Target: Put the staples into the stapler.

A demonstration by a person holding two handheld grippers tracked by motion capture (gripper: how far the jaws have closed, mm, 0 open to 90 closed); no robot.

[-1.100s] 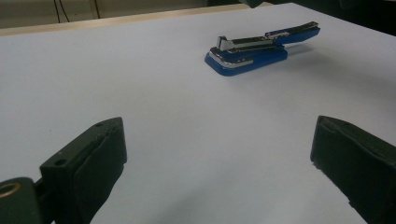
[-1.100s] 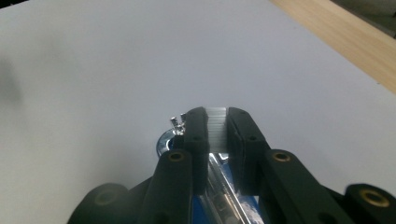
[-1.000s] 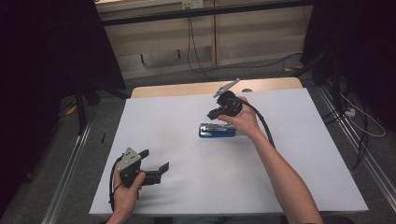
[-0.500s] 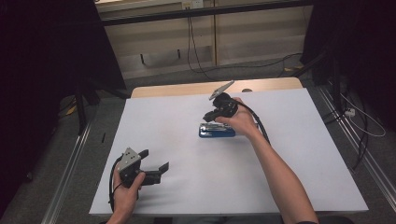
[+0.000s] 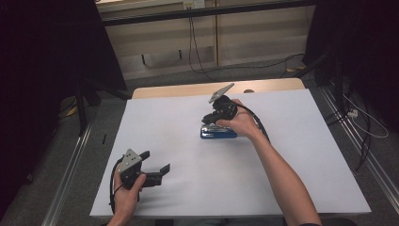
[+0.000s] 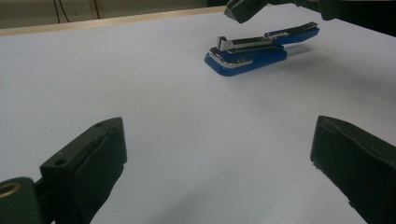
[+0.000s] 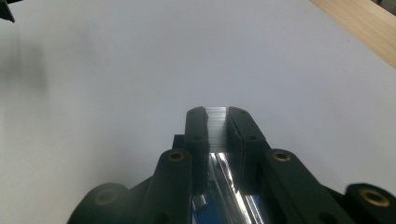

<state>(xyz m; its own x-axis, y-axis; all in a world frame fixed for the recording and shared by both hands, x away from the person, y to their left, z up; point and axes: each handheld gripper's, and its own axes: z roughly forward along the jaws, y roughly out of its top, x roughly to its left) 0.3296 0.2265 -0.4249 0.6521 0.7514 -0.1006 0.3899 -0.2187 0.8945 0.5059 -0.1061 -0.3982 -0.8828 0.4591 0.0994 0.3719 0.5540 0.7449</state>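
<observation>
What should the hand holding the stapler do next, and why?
Probably lift a little. The right tool is shut on the metal part of the blue stapler, whose base rests on the white table. The left tool waits open, apart from it.

1. No text, label, brand, number or sign can be read in any of the views.
2. The blue stapler (image 6: 246, 50) shows no readable marking.
3. The white table cover (image 5: 188, 141) is plain, with nothing printed on it.
</observation>
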